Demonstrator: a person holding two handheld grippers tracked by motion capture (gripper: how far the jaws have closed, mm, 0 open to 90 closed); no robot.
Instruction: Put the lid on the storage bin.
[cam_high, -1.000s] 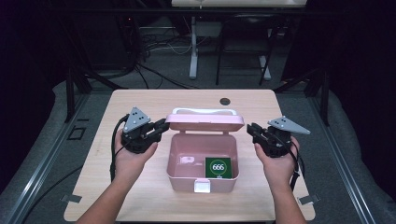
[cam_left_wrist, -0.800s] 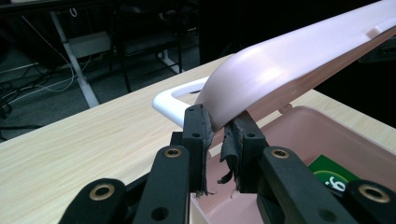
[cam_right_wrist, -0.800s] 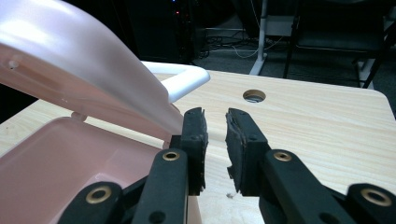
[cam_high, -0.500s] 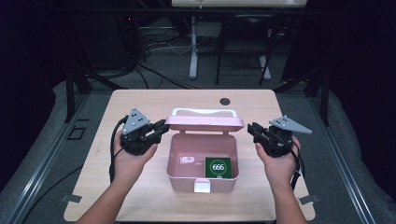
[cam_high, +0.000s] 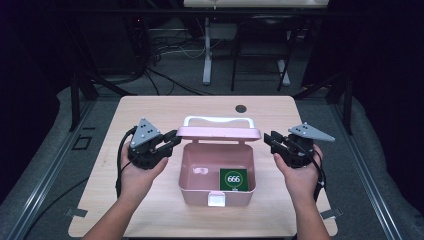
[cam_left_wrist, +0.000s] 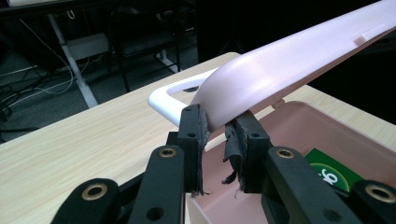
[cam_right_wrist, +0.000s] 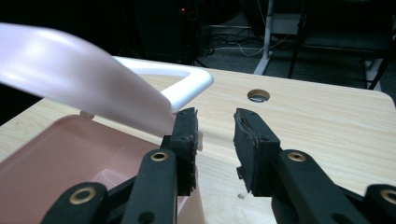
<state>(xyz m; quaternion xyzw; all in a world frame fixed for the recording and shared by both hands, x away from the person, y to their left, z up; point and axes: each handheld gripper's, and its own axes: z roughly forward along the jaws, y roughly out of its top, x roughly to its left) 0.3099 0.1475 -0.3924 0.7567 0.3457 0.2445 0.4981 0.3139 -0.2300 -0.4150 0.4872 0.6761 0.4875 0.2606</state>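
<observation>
A pink box (cam_high: 192, 175) stands open in the middle of the table, its lid (cam_high: 220, 132) raised at the back with a white handle (cam_high: 217, 120) on it. A green card marked 666 (cam_high: 234, 179) lies inside at the right. My left gripper (cam_high: 172, 137) is shut on the lid's left corner; in the left gripper view the lid (cam_left_wrist: 289, 60) runs out from between the jaws of the left gripper (cam_left_wrist: 218, 128). My right gripper (cam_high: 270, 139) stands open beside the lid's right corner. In the right gripper view the lid (cam_right_wrist: 84, 74) ends against the left jaw of the right gripper (cam_right_wrist: 215, 126), with bare table in the gap.
A white latch (cam_high: 217, 199) sticks out from the box's front wall. A round cable hole (cam_high: 241, 108) sits in the table (cam_high: 150, 107) behind the box. Table legs and cables lie on the dark floor beyond the far edge.
</observation>
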